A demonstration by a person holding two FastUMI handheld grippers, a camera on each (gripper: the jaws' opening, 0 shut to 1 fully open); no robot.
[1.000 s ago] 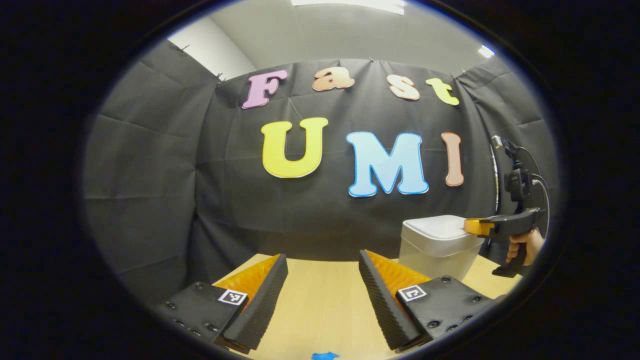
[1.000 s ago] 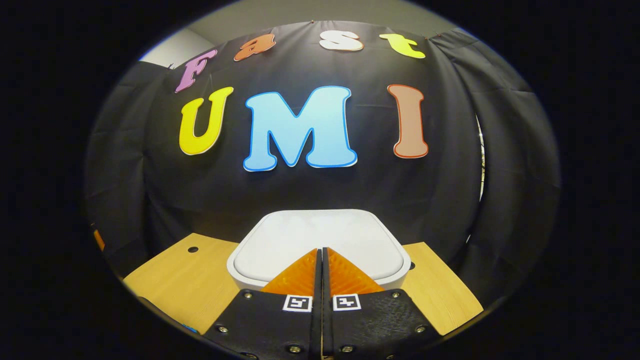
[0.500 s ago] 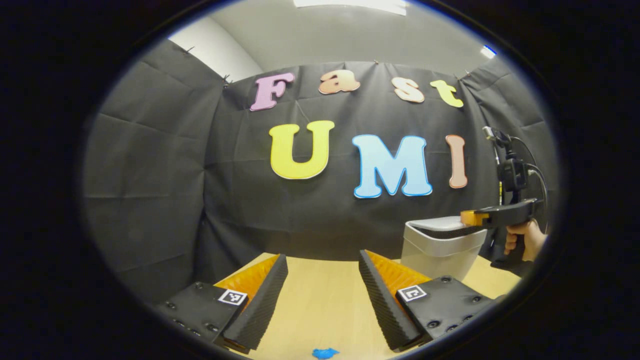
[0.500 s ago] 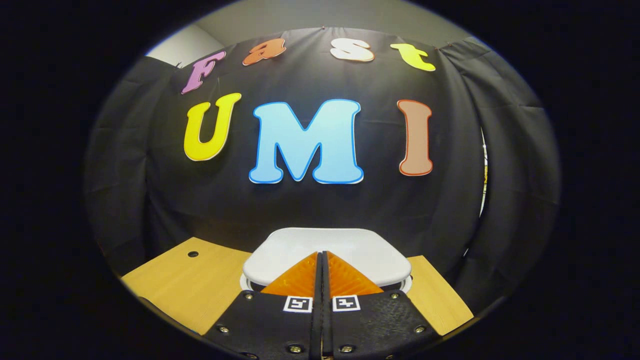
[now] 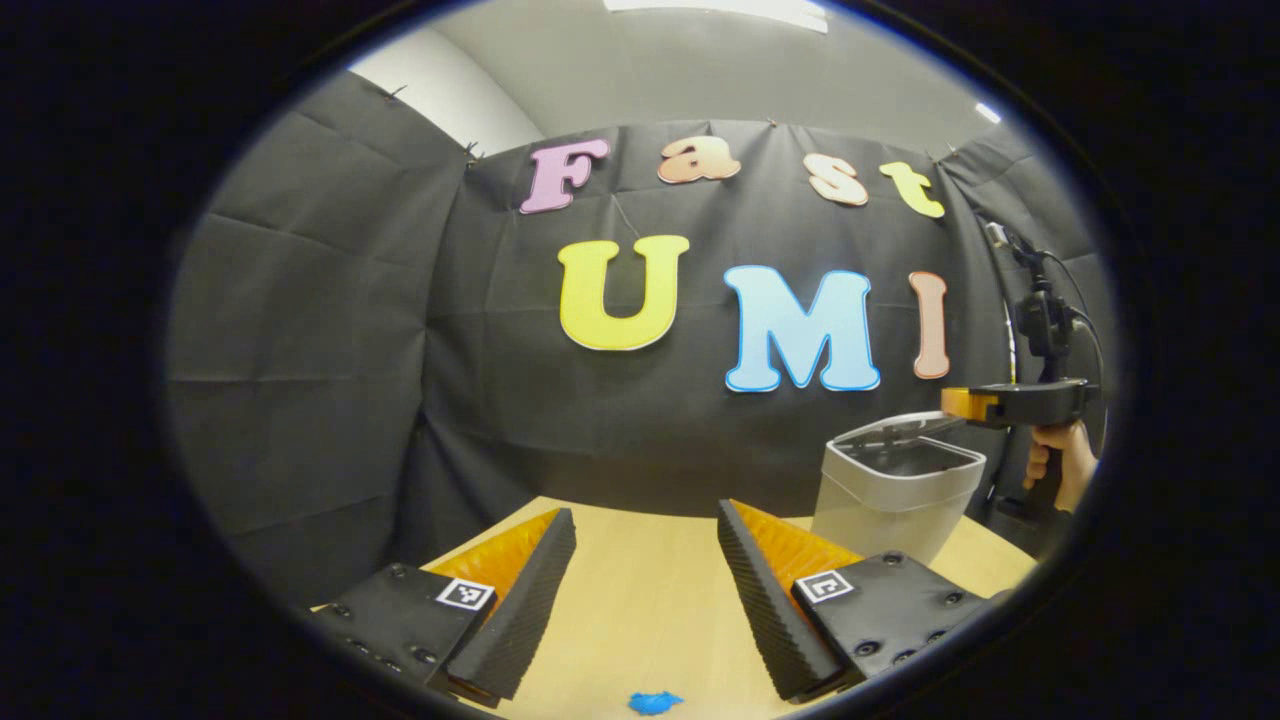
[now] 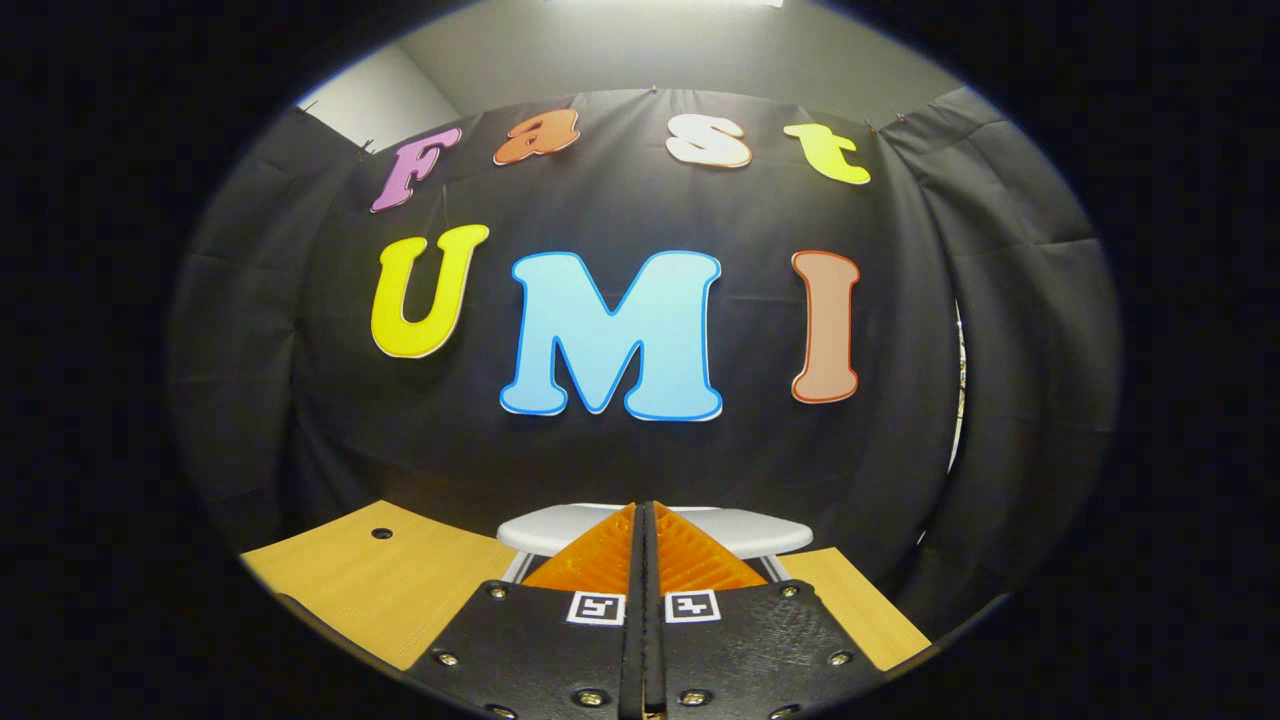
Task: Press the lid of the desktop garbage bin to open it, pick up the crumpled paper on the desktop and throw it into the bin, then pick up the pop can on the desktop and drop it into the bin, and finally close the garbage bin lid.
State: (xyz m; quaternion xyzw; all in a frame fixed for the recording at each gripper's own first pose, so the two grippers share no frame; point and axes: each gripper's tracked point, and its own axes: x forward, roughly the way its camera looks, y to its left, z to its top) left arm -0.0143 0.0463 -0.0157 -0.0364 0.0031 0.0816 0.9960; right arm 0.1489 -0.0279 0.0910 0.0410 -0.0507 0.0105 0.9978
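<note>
I am holding my right gripper [image 6: 645,510] with its fingers pressed together, empty, just above the near edge of the lid [image 6: 740,528], which is tilting up off the bin [image 5: 890,495]. My left gripper [image 5: 645,560] is hanging spread over the desk [image 5: 640,590], well left of the bin, so the right is nearer.

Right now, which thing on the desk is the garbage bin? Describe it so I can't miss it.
Find the light wooden desk in front of the black cloth wall. At its far right end stands the garbage bin, a pale squarish tub with rounded corners. Its lid is tilted up at the front, showing a dark inside, and the right gripper is at the lid's edge.
</note>
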